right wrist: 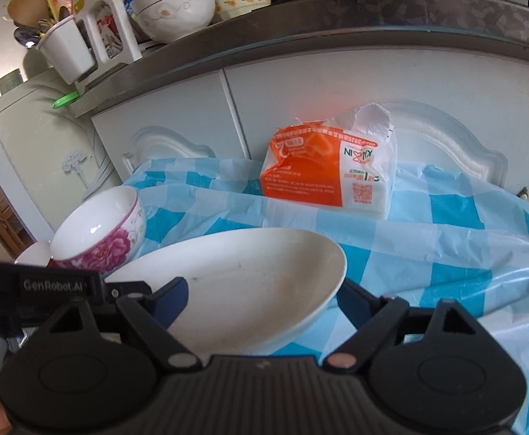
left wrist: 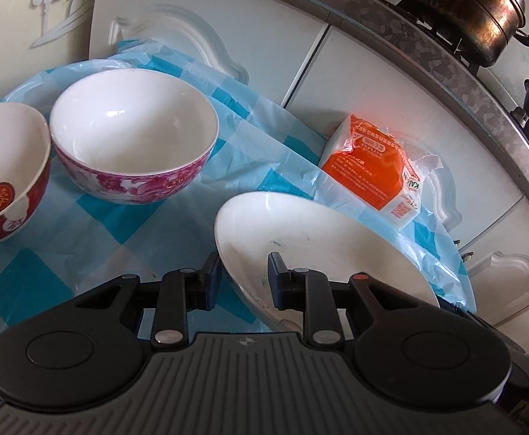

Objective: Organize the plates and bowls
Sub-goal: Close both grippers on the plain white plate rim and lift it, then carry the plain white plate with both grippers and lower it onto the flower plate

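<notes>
A white deep plate [left wrist: 319, 243] [right wrist: 250, 282] hangs tilted over the blue-check tablecloth [left wrist: 83, 239]. My left gripper [left wrist: 244, 277] is shut on its near rim, one finger inside the plate and one outside. My right gripper [right wrist: 264, 297] clasps the plate from the other side, with its left finger on the inner face and its right finger behind the outer edge. A pink floral bowl [left wrist: 134, 137] [right wrist: 98, 232] stands upright on the cloth, and a red bowl [left wrist: 7, 174] tilts beside it at the left edge of the left wrist view.
An orange and white tissue pack [left wrist: 373, 166] [right wrist: 326, 174] lies at the back of the table against white cabinet doors [right wrist: 337, 83]. Above them, a counter holds a dark pot [left wrist: 471, 11], stacked bowls [right wrist: 174, 7] and a utensil holder [right wrist: 65, 50].
</notes>
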Motion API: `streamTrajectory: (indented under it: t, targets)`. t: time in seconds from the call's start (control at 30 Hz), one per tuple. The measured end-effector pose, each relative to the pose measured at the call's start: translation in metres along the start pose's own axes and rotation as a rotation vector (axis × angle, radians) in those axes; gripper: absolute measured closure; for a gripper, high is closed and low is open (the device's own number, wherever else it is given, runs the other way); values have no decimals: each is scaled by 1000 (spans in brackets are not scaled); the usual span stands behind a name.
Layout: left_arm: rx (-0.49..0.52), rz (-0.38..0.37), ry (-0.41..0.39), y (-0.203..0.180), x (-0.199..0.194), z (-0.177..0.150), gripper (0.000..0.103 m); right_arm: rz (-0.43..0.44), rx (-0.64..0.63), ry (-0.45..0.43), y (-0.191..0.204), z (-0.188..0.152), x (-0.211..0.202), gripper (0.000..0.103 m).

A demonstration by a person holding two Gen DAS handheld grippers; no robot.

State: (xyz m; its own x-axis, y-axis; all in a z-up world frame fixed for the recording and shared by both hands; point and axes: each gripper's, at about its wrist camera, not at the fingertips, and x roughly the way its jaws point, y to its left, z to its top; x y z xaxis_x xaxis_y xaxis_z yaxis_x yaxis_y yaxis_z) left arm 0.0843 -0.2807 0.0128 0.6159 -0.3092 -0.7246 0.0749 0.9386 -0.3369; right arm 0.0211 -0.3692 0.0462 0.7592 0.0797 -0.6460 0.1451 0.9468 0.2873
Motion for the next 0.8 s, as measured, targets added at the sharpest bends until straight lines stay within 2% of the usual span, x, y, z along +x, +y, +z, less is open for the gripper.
streamTrajectory:
  t: [0.4, 0.8]
  targets:
    - [2, -13, 4, 5, -33, -13, 76, 8, 1, -23, 12, -11, -30, 14]
    - [34, -30, 4, 5, -79, -27, 76, 49, -8, -57, 23, -20, -82, 14]
